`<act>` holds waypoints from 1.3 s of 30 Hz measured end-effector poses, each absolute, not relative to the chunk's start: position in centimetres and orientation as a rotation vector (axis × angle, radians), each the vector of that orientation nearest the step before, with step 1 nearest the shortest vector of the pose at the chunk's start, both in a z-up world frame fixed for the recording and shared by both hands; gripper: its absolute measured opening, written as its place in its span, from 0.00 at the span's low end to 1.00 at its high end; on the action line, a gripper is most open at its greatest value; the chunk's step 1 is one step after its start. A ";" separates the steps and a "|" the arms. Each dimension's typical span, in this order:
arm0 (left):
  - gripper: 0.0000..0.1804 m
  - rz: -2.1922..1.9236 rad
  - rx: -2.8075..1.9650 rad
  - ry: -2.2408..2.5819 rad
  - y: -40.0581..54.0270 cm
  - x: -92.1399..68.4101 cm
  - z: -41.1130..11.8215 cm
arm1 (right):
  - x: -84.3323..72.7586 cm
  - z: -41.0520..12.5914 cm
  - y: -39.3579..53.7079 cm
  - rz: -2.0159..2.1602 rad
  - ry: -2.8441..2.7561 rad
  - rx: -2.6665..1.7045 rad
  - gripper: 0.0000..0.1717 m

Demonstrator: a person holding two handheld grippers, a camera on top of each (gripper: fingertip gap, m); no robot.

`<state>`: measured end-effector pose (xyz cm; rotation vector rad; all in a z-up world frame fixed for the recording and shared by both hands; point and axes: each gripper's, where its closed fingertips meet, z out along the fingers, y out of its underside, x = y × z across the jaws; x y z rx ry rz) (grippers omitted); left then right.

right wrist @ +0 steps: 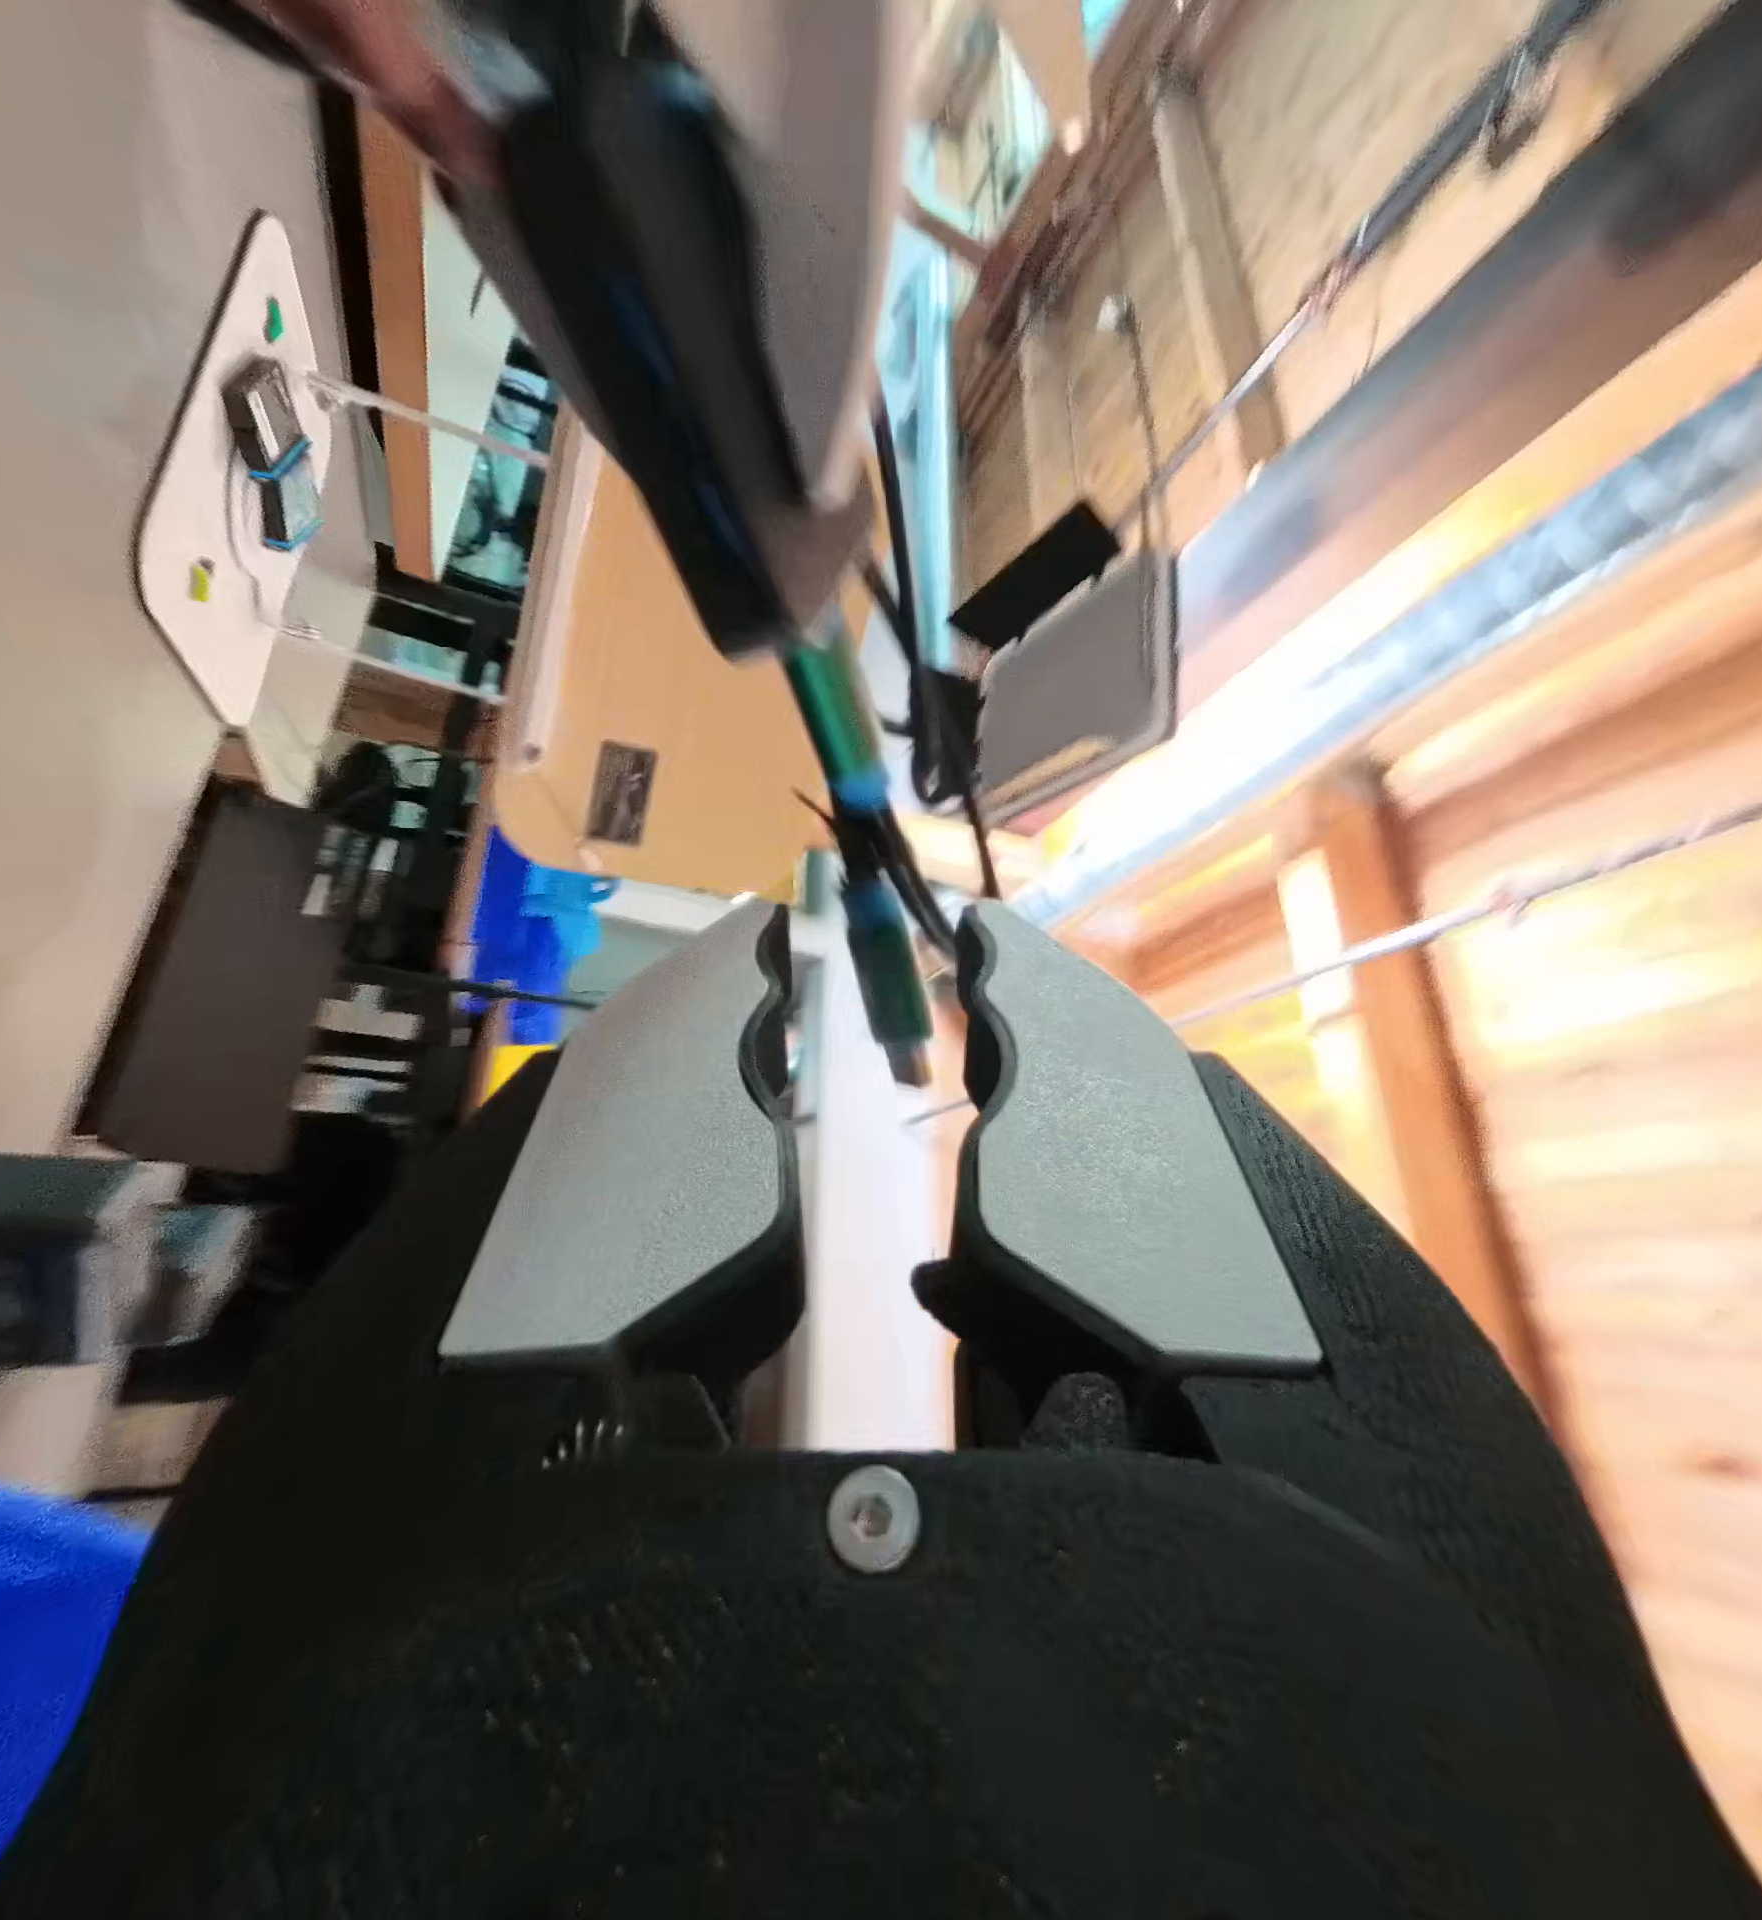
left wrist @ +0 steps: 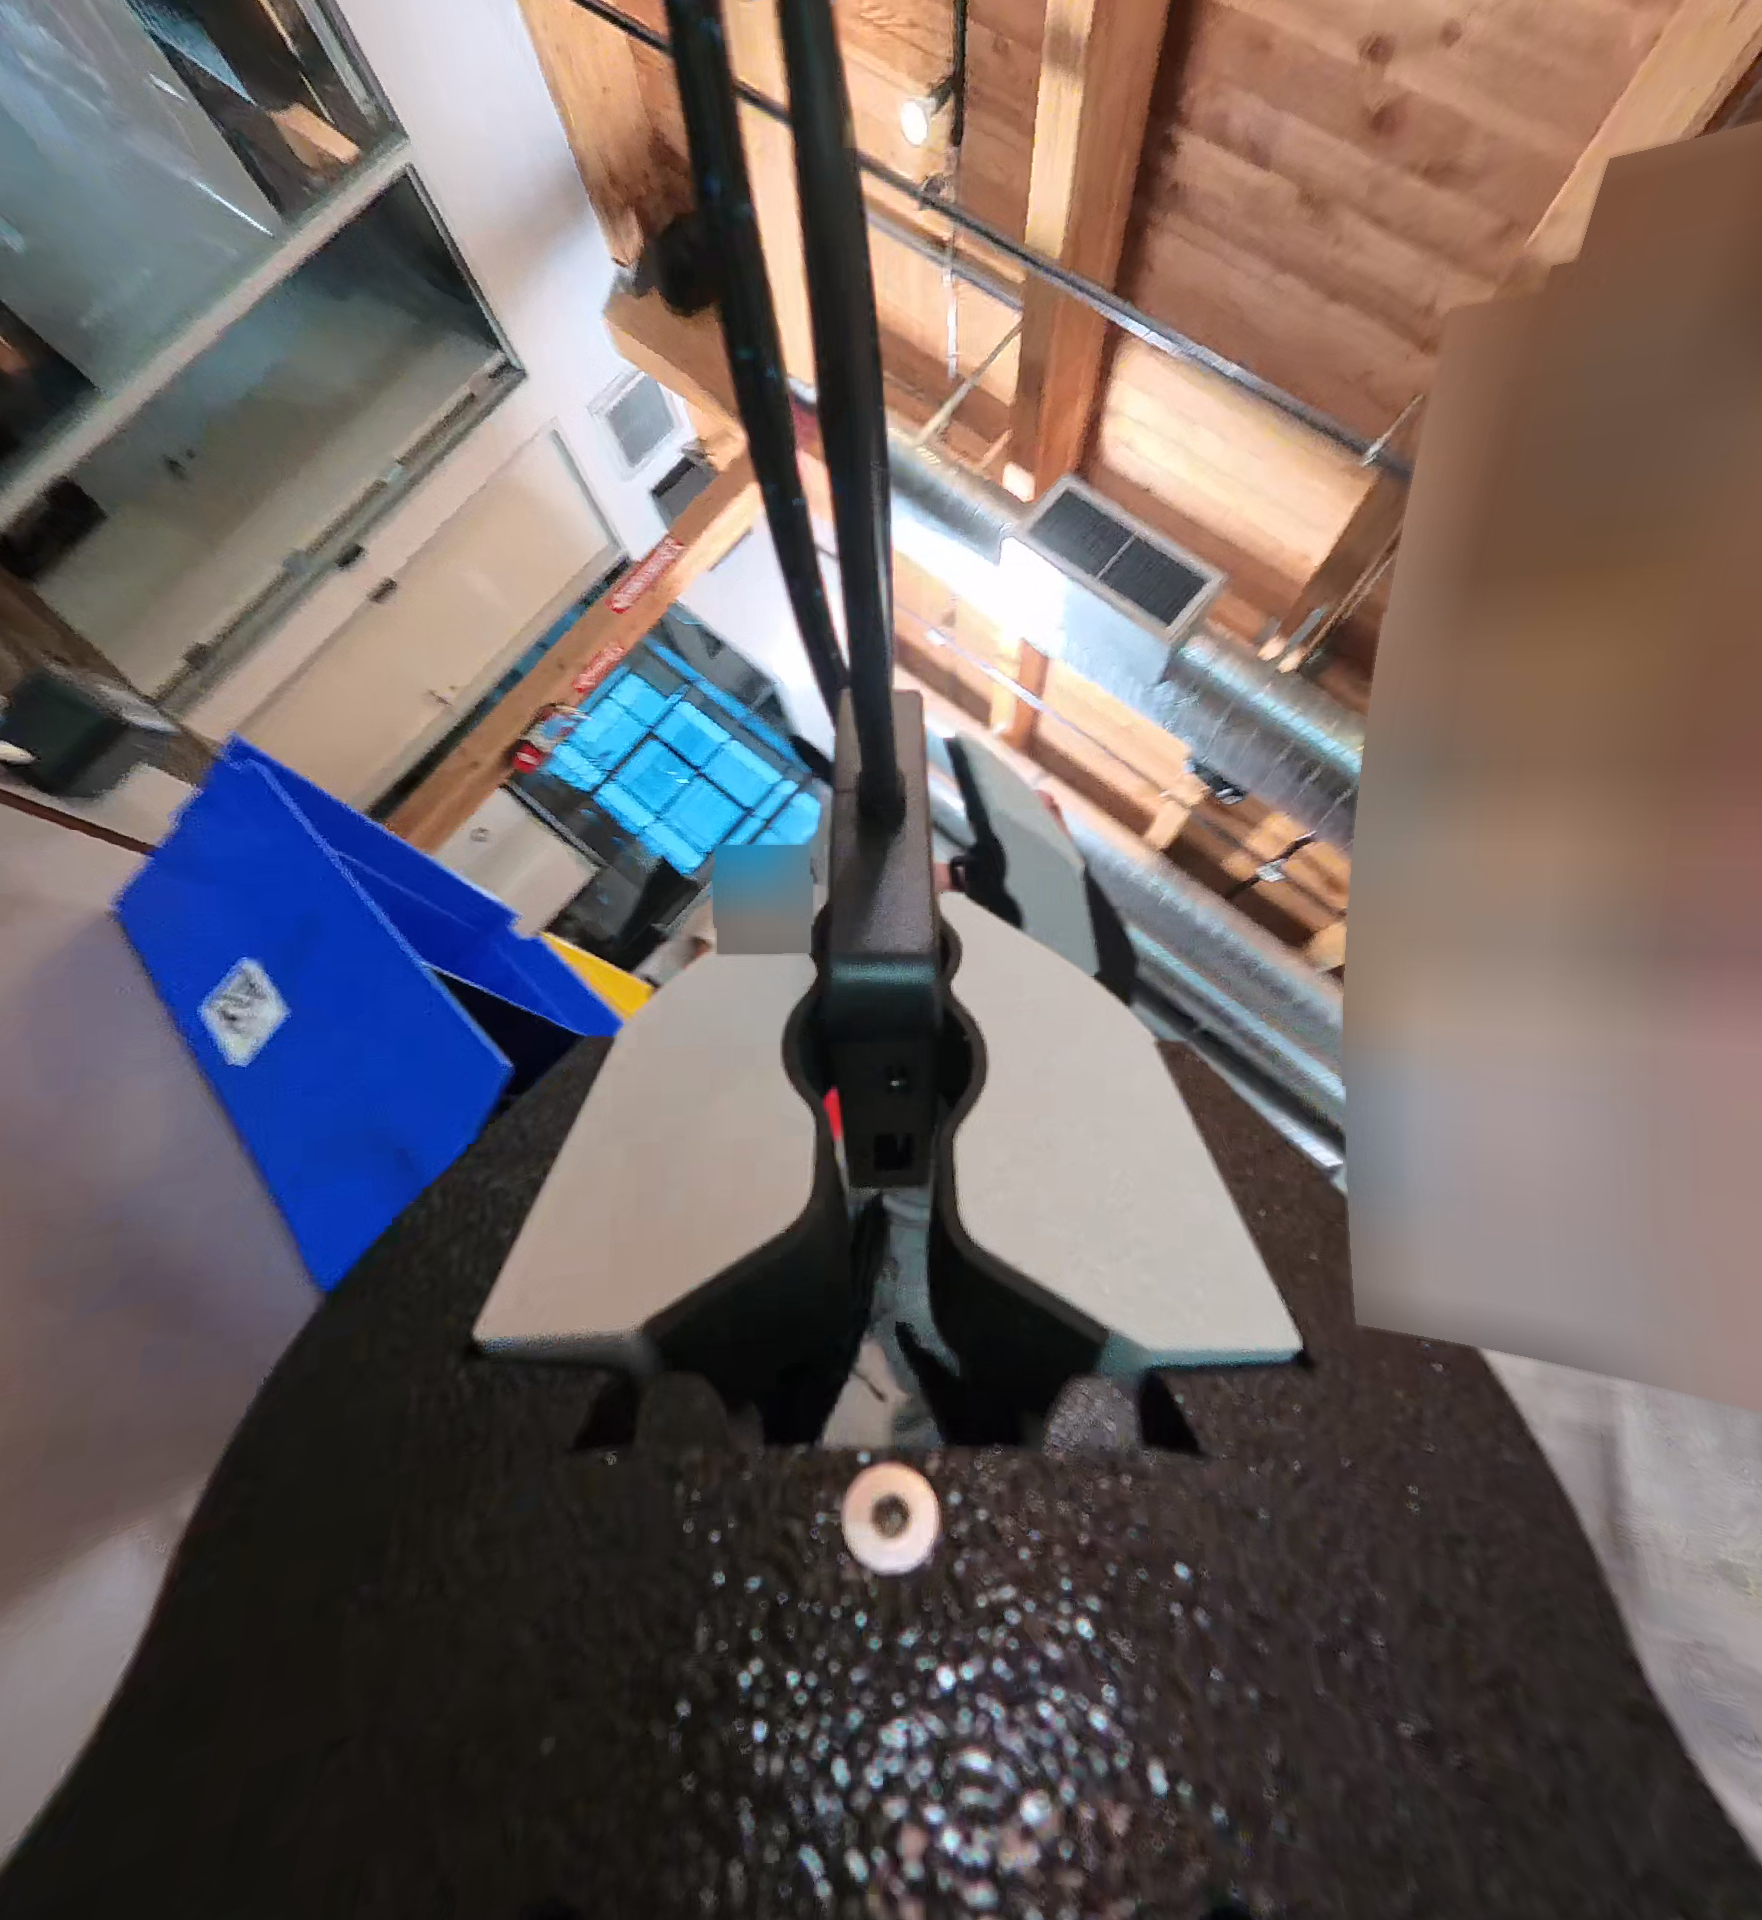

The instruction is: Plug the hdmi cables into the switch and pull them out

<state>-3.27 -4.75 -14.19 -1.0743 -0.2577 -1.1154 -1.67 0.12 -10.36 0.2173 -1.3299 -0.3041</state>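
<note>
A: What is gripped at centre frame?
B: A black adapter block [left wrist: 882, 935], cables rising from it, is clamped by the left gripper [left wrist: 882, 1023].
A: And the right gripper [right wrist: 872, 997]?
B: Its jaws are held apart; a green-sleeved plug [right wrist: 892, 987] is seen dangling between them, unpressed. A blue bin [left wrist: 337, 997] is seen at left.

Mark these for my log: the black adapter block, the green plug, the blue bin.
black adapter block [left wrist: 882, 904], left wrist view, its top face.
green plug [right wrist: 892, 977], right wrist view, green barrel.
blue bin [left wrist: 337, 1039], left wrist view, side wall.

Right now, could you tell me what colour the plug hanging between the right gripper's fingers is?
Green, with a blue band: the plug shows best in the right wrist view.
</note>
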 end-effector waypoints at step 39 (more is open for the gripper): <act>0.60 -0.713 -1.355 0.154 5.0 1.7 -18.0 | 12.3 -12.7 9.8 1.314 -1.113 -1.161 0.07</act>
